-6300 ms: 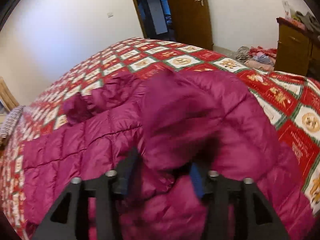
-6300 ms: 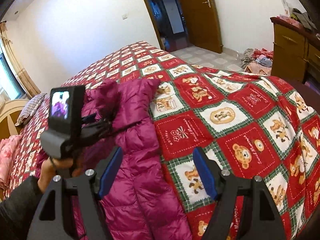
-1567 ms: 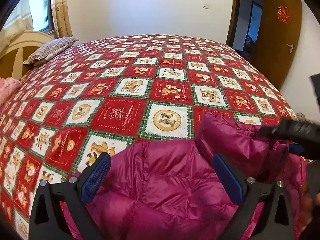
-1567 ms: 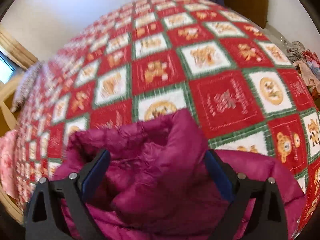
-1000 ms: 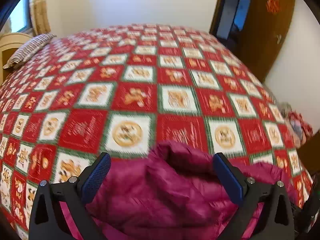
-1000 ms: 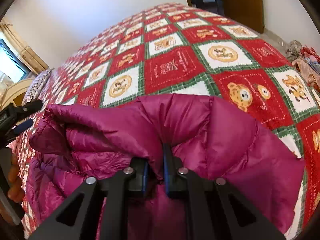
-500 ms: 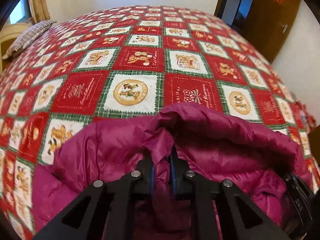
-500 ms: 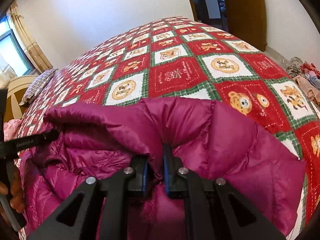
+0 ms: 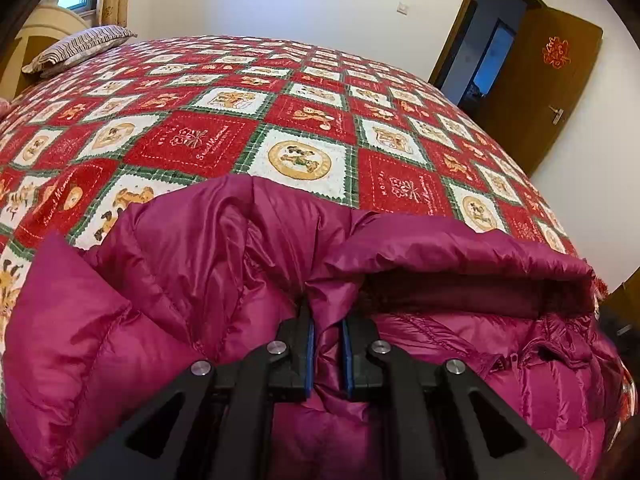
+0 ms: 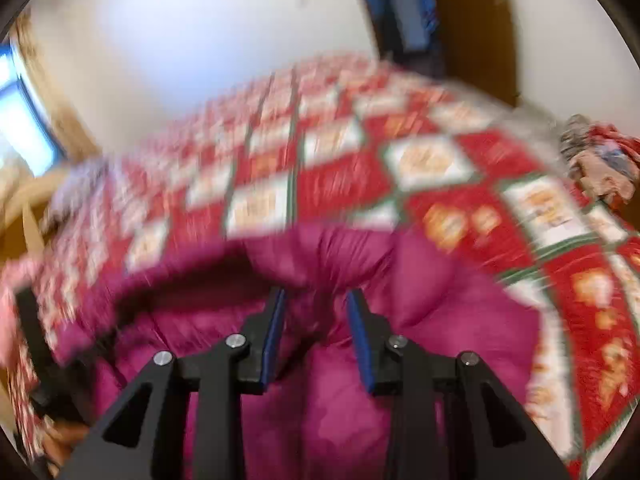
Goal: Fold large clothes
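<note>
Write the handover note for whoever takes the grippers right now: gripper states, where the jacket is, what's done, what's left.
Left gripper: shut on a pinch of the jacket at its far edge.
Right gripper: jaws have just been opening; jacket fabric sits between the pads, no longer pinched.
Jacket: bunched at the near edge of the bed, far edge doubled over.
Done: side parts folded in.
Left: finish the fold, flatten, let go.
</note>
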